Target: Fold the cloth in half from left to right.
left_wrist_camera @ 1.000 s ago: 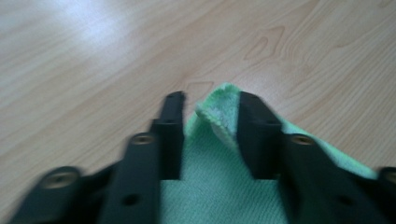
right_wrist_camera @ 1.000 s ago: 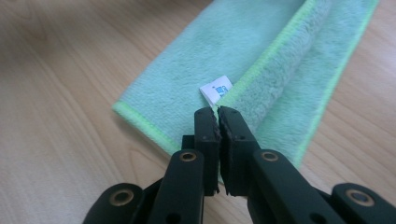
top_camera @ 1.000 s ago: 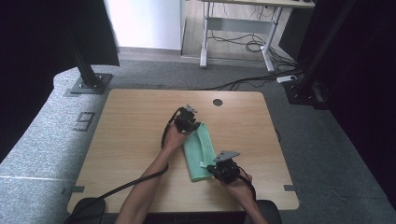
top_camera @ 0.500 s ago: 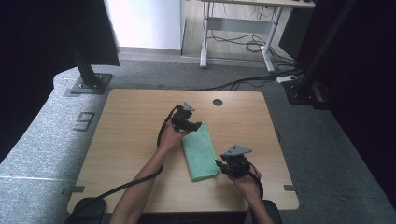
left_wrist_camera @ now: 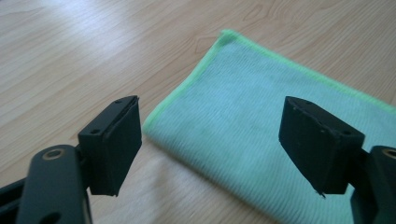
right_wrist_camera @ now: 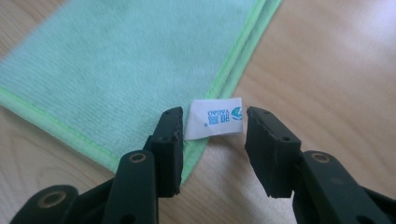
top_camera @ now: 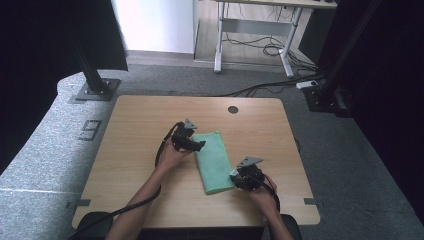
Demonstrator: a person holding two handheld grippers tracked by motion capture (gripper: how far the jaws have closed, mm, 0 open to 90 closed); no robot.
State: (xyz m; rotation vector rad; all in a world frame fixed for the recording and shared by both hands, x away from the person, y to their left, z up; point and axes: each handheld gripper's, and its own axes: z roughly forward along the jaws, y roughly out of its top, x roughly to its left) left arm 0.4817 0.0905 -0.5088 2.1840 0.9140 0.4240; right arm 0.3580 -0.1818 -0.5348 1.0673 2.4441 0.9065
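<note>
From the high view, a folded green cloth [top_camera: 213, 161] lies flat a little right of centre on the wooden table [top_camera: 135, 120], running from the middle of the frame down toward the lower right. The left gripper [top_camera: 196, 145] sits at the cloth's upper left corner, and the right gripper [top_camera: 234, 175] sits just beside its lower right corner.

In the left gripper view, the left gripper [left_wrist_camera: 210, 140] stands wide, its jaws having just been opening, with nothing pinched; the cloth [left_wrist_camera: 261, 126] spreads beneath them toward the right of the frame.

In the right gripper view, the right gripper [right_wrist_camera: 212, 140] is parted narrowly, its jaws having just been opening. The cloth [right_wrist_camera: 126, 56] fills the upper left, and its white label [right_wrist_camera: 214, 117] lies between the jaws, unpressed.
</note>
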